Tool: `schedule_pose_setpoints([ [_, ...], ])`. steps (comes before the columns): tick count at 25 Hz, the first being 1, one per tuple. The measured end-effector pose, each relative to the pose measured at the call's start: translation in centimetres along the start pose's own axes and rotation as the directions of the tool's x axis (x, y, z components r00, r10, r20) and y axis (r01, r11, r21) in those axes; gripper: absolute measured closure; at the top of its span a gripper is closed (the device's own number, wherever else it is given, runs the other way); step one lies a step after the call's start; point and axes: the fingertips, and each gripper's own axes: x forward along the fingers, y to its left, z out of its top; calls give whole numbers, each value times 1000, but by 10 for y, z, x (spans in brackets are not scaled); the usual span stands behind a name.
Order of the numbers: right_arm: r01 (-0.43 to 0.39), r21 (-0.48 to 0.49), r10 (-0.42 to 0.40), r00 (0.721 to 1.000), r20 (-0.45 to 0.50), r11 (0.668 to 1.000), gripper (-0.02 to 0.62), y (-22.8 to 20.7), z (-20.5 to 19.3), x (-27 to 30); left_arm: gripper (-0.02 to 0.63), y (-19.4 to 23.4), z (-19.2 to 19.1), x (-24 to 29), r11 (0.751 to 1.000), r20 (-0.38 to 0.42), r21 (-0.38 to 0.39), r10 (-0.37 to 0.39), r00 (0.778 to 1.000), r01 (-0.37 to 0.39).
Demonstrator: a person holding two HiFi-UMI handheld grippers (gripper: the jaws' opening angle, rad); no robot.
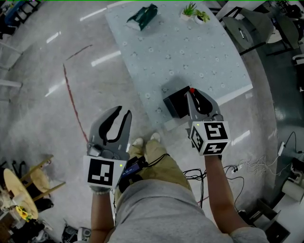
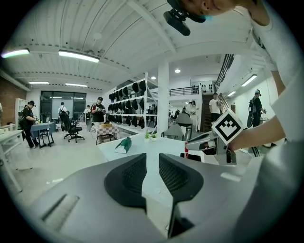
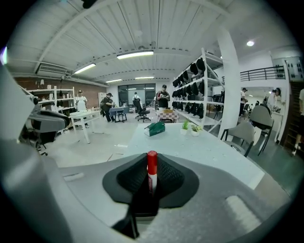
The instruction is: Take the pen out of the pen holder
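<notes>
Head view: my left tongs hang over the floor, well apart from the table, jaws spread with nothing between them; my right tongs reach over the table's near corner, closed on the red-capped pen; the black pen holder sits on the table just beside and partly under those jaws; whether the pen's lower end is clear of the holder I cannot tell; a dark green packet and two small potted plants stand at the far end.

Left gripper view: the left tongs gape, a clear gap between the pads, only the pale table beyond; the right tongs show at the right with the pen upright at their tip.

Right gripper view: the right tongs pinch the pen from both sides, red cap up, white barrel below; the left tongs sit at the left edge; the green packet lies far down the table.
</notes>
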Motion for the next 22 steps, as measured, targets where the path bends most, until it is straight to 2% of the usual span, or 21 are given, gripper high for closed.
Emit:
schedule_pose_setpoints([
  [11,51,46,-56,993,109,998,532,2,25,-39,525,-12,11,-4,996,35,41,-77,996,76],
  [22,84,82,-100,969,226,993,532,0,51,-83,525,-28,27,-1,985,68,93,-153,986,147],
])
